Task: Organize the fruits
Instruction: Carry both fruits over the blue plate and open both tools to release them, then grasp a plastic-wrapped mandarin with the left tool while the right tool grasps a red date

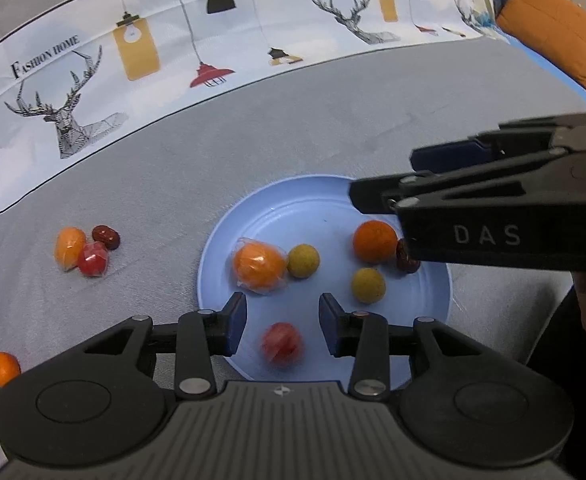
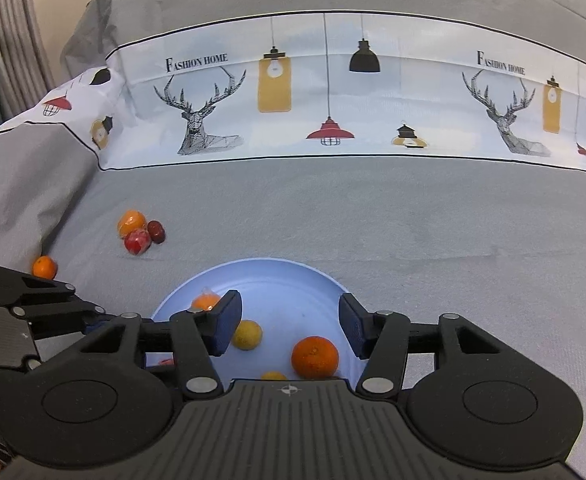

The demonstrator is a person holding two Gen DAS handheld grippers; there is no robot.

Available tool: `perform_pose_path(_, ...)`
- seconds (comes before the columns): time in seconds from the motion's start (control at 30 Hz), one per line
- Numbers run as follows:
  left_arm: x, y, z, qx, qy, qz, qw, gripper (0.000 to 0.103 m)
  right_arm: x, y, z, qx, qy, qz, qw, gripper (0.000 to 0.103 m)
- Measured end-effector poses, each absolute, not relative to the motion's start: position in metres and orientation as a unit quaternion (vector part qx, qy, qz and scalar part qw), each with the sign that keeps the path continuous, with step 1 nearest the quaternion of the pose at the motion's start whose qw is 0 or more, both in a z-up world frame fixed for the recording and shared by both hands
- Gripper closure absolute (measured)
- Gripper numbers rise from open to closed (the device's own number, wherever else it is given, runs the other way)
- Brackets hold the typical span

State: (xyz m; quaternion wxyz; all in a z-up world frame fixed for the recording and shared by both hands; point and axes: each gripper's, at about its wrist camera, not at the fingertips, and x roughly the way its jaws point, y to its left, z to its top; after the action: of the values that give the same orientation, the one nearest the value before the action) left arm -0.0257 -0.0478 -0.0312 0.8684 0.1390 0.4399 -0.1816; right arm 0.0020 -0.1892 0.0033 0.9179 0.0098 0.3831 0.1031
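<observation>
A blue plate (image 1: 425,320) holds a wrapped orange fruit (image 1: 258,266), two yellow-green fruits (image 1: 303,260), an orange (image 1: 374,240), a dark red date (image 1: 405,258) and a blurred red fruit (image 1: 282,343). My left gripper (image 1: 283,322) is open above the plate's near side, with the red fruit between its fingers and below them. My right gripper (image 2: 291,326) is open over the plate (image 2: 293,276), above the orange (image 2: 315,357). It also shows in the left wrist view (image 1: 389,180). Off the plate to the left lie a wrapped orange fruit (image 1: 69,248), a wrapped red fruit (image 1: 92,259), a date (image 1: 106,237) and a small orange (image 1: 3,368).
The grey cloth (image 1: 253,152) covers the surface, with a white printed band (image 1: 173,52) at the back. An orange cushion (image 1: 553,28) lies at the far right. A curtain (image 2: 5,40) hangs at the far left in the right wrist view.
</observation>
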Motion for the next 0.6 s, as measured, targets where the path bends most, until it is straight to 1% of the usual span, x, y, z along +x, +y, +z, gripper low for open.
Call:
perform_pose_path(0.07,-0.024,-0.045,-0.028,0.132,0.435,-0.177,0.873,0.067,0.002,-0.189,0.004,0.01,0.381,0.101,0.919,0.047)
perform_pose_path(0.1,-0.024,-0.043,-0.026,0.129,0.431,-0.173,0.876,0.076,0.002,-0.189,0.004,0.01,0.38,0.101,0.919,0.047)
perform_pose_path(0.13,-0.023,-0.042,-0.024,0.127,0.429,-0.169,0.878,0.08,0.001,-0.189,0.004,0.01,0.379,0.1,0.92,0.047)
perform_pose_path(0.17,-0.022,-0.04,-0.023,0.123,0.427,-0.163,0.881,0.08,0.001,-0.189,0.005,0.01,0.377,0.099,0.921,0.047)
perform_pose_path(0.23,-0.019,-0.035,-0.02,0.114,0.424,-0.151,0.886,0.087,0.001,-0.19,0.006,0.01,0.373,0.098,0.923,0.047)
perform_pose_path(0.3,-0.017,-0.029,-0.016,0.102,0.421,-0.138,0.891,0.087,0.001,-0.19,0.007,0.011,0.369,0.097,0.924,0.048)
perform_pose_path(0.33,-0.016,-0.026,-0.014,0.097,0.419,-0.131,0.893,0.09,0.0,-0.19,0.008,0.012,0.367,0.096,0.925,0.05)
perform_pose_path(0.4,-0.014,-0.019,-0.009,0.085,0.413,-0.118,0.899,0.092,-0.001,-0.191,0.009,0.014,0.363,0.095,0.927,0.056)
perform_pose_path(0.47,-0.013,-0.012,-0.003,0.072,0.405,-0.106,0.905,0.092,0.0,-0.191,0.011,0.017,0.358,0.094,0.929,0.071)
perform_pose_path(0.53,-0.012,-0.004,0.006,0.058,0.392,-0.094,0.913,0.092,0.0,-0.191,0.013,0.019,0.35,0.092,0.932,0.08)
perform_pose_path(0.6,-0.006,0.006,0.015,0.043,0.382,-0.09,0.919,0.092,0.0,-0.192,0.017,0.026,0.341,0.089,0.936,0.082)
